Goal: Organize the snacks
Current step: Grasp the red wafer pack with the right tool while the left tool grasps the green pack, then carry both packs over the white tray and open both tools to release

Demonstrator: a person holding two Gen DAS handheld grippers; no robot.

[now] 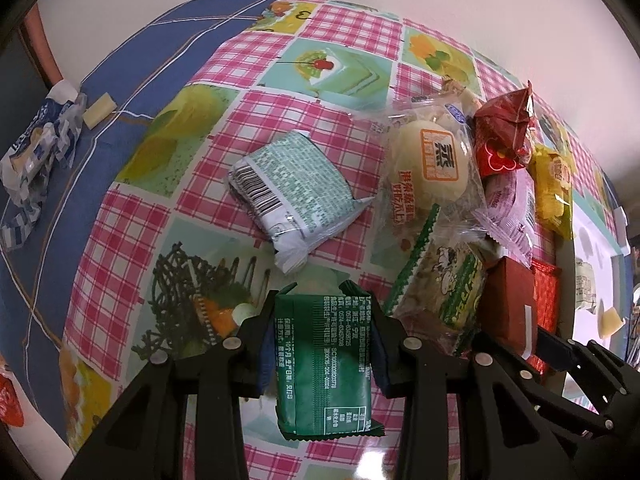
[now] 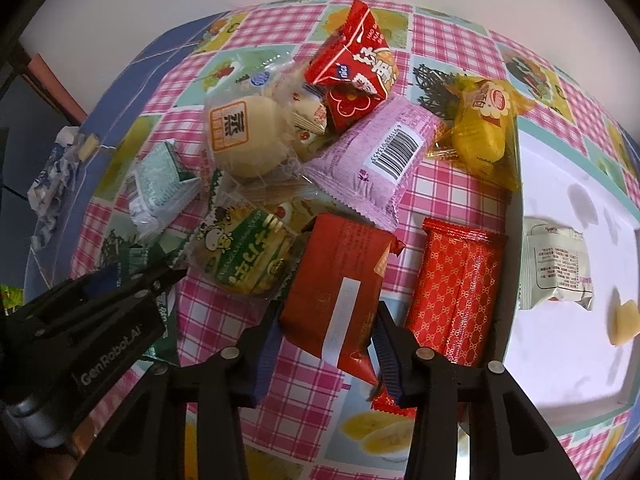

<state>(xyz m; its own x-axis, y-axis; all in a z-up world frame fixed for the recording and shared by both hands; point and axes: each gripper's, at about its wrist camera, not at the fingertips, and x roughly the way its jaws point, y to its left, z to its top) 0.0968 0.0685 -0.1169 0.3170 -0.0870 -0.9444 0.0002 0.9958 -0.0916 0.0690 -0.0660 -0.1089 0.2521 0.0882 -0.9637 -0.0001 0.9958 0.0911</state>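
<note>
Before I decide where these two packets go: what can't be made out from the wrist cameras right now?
- Front of the dark green packet: left wrist view, only its back shows, held by the left gripper.
- Brown-red packet: right wrist view, right gripper covers its sides.
- Pile's lower snacks: hidden under the steamed bun packet.
- White tray: cut off at the edge.

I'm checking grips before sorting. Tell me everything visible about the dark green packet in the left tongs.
The dark green snack packet is a flat, glossy plastic pouch printed with white text and a small table, with a zigzag-cut sealed edge at its near end. It lies lengthwise between the left tongs, whose blue-padded fingers press its two long sides, above the checked tablecloth. Its far end looks torn open.
</note>
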